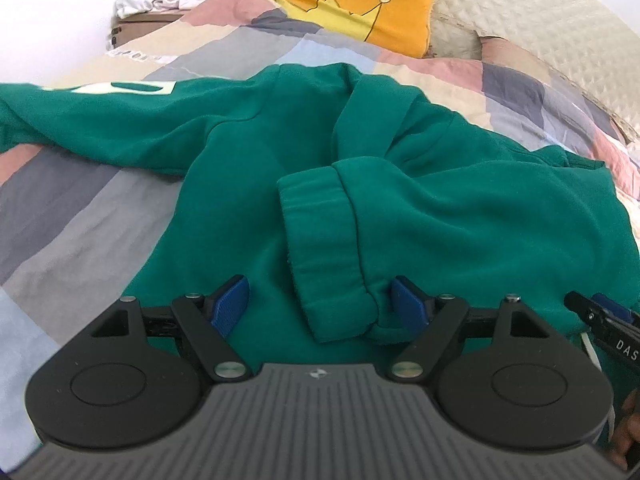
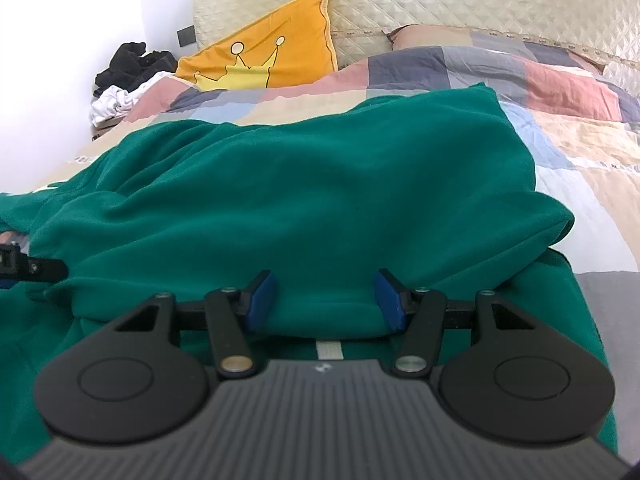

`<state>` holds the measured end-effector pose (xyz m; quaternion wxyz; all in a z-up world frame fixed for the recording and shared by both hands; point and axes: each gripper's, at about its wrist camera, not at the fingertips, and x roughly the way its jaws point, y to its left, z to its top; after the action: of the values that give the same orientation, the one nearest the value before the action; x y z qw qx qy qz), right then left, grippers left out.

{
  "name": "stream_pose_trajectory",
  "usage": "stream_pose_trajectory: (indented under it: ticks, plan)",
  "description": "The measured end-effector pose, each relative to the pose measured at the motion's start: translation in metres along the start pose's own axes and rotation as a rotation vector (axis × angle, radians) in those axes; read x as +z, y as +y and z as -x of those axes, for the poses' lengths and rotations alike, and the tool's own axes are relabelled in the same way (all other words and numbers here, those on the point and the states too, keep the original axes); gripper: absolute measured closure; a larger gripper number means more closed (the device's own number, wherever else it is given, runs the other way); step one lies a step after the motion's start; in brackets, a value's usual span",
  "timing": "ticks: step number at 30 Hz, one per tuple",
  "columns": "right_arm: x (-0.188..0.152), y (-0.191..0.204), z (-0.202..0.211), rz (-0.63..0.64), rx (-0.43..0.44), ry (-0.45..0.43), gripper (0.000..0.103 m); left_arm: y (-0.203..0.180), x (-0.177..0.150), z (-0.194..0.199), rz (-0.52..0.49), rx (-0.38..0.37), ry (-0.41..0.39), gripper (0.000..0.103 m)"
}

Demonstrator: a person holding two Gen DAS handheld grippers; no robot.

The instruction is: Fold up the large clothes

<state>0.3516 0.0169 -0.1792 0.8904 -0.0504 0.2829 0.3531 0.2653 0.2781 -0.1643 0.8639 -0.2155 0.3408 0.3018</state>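
A large green sweatshirt (image 1: 248, 168) lies spread on the patchwork quilt (image 1: 76, 216). One sleeve is folded across the body, its ribbed cuff (image 1: 320, 252) pointing at my left gripper (image 1: 320, 306). That gripper is open, its blue pads either side of the cuff's end. The other sleeve stretches left with a white print (image 1: 108, 89). In the right wrist view the sweatshirt (image 2: 304, 200) is bunched up, and my right gripper (image 2: 325, 302) is open with a fold of green cloth between its pads. The right gripper's tip (image 1: 604, 324) shows at the left view's right edge.
An orange crown cushion (image 1: 352, 8) and a cream quilted headboard (image 2: 460, 4) stand at the bed's head. A heap of white and dark clothes (image 2: 124, 76) lies at the far left by the wall. The quilt (image 2: 580, 128) extends to the right of the sweatshirt.
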Motion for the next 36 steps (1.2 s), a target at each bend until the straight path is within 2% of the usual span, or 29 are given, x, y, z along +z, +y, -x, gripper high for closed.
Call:
stream_pose_trajectory:
  ticks: [4, 11, 14, 23, 36]
  plan:
    - [0.006, 0.008, 0.013, -0.019, -0.015, -0.001, 0.045, -0.003, 0.001, 0.018, -0.039, -0.023, -0.030, 0.021]
    - [0.018, 0.025, 0.058, -0.044, -0.002, -0.070, 0.044, -0.003, -0.011, 0.063, -0.071, -0.090, -0.096, 0.021]
    - [0.015, 0.036, 0.078, -0.036, -0.001, -0.096, 0.044, -0.001, -0.019, 0.083, -0.075, -0.115, -0.112, 0.021]
    - [0.012, 0.054, 0.141, -0.031, 0.003, -0.165, 0.044, -0.005, -0.034, 0.153, -0.138, -0.168, -0.227, 0.021]
    - [-0.016, 0.078, 0.216, -0.026, 0.012, -0.231, 0.044, -0.005, -0.073, 0.225, -0.167, -0.225, -0.284, 0.021]
